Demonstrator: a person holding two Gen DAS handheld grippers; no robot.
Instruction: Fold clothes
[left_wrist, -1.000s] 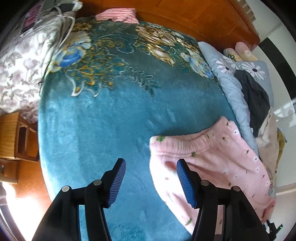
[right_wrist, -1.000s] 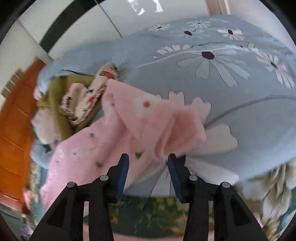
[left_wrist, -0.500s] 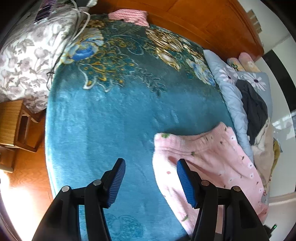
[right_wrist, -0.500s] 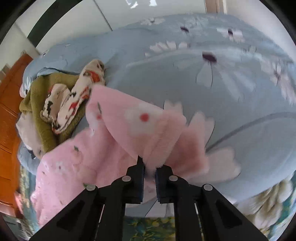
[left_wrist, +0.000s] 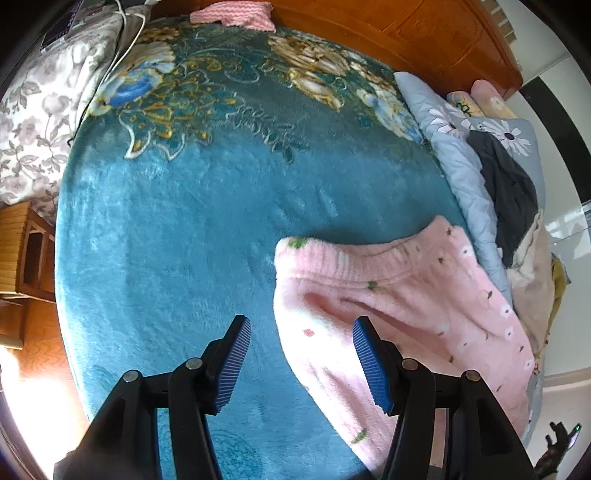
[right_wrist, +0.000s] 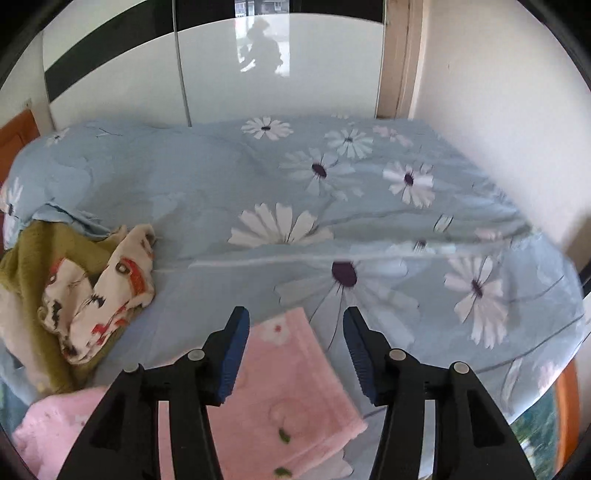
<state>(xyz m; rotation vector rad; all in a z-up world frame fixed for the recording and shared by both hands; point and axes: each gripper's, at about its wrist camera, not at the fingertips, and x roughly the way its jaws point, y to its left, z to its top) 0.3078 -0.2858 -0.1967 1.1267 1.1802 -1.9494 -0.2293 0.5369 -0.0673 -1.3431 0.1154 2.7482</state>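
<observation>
Left wrist view: the teal blanket (left_wrist: 184, 229) covers the bed, pink fleece pants (left_wrist: 424, 295) lying on its right side. My left gripper (left_wrist: 301, 358) hovers wide open over their waistband, gripping nothing. My right gripper (right_wrist: 295, 350) gapes empty above a pant leg on the daisy quilt (right_wrist: 369, 206).

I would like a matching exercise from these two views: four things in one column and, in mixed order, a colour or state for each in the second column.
Things:
1. left tool
2. fleece garment
3. bed blanket
4. quilt with daisies

Colour or state:
A. light blue
B. pink, small flower print
C. open, holding nothing
D. teal, with gold flower pattern

Pairs: 1-C, 2-B, 3-D, 4-A
</observation>
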